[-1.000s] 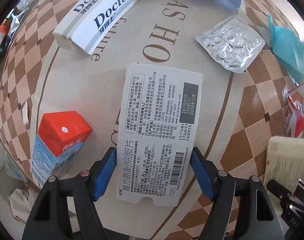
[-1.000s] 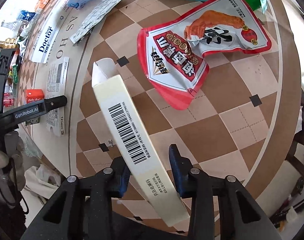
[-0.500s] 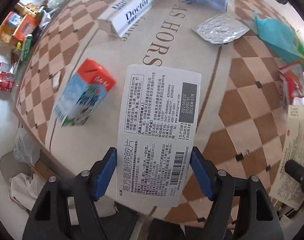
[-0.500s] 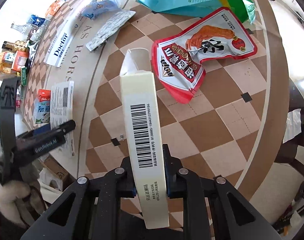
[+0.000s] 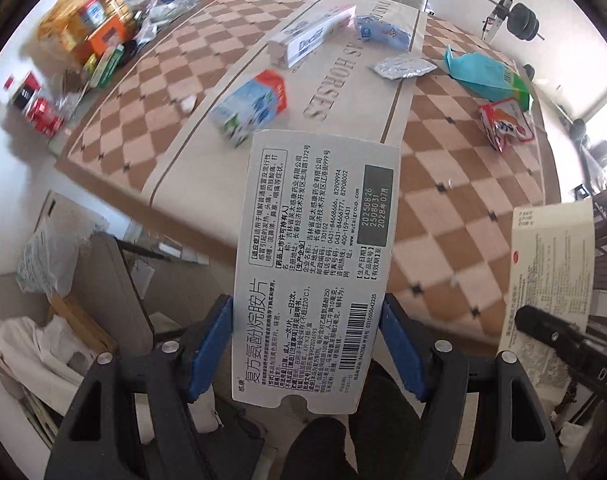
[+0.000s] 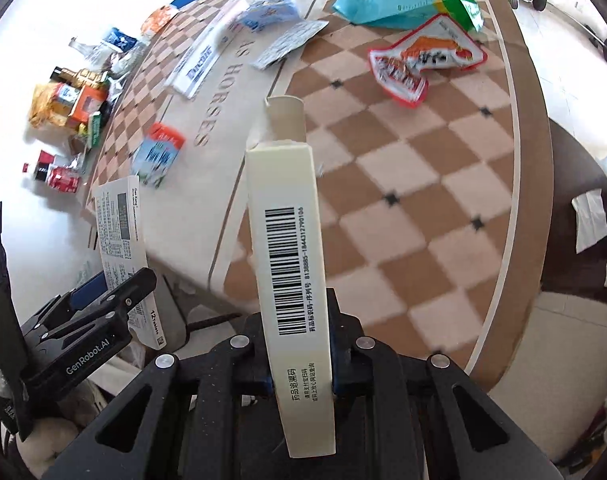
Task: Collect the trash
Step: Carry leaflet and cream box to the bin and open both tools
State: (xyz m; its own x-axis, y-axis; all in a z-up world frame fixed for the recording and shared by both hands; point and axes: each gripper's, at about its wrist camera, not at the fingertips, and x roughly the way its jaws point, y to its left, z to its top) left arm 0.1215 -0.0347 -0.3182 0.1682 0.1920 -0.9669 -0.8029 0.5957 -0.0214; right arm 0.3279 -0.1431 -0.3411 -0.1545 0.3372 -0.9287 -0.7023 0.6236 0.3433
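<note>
Carrying two boxes off the checkered table (image 5: 483, 248), mid-task: the left gripper (image 5: 307, 344) pinches the flat grey medicine box (image 5: 315, 248) across its width, the right gripper (image 6: 299, 356) is pressed tight on the narrow cream carton (image 6: 287, 248), both held out over the table's near edge. Left on the table: green-blue bag (image 6: 415, 0), red snack pouch (image 6: 419, 60), toothpaste box (image 5: 311, 38), milk carton (image 5: 251, 106), foil blister (image 5: 403, 67), light blue packet (image 5: 383, 32). Where they go is unclear, the box of crumpled paper (image 5: 55, 344) on the floor may be a bin; background clutter is blurred, and the cream carton's far end is cut off in the left view.
</note>
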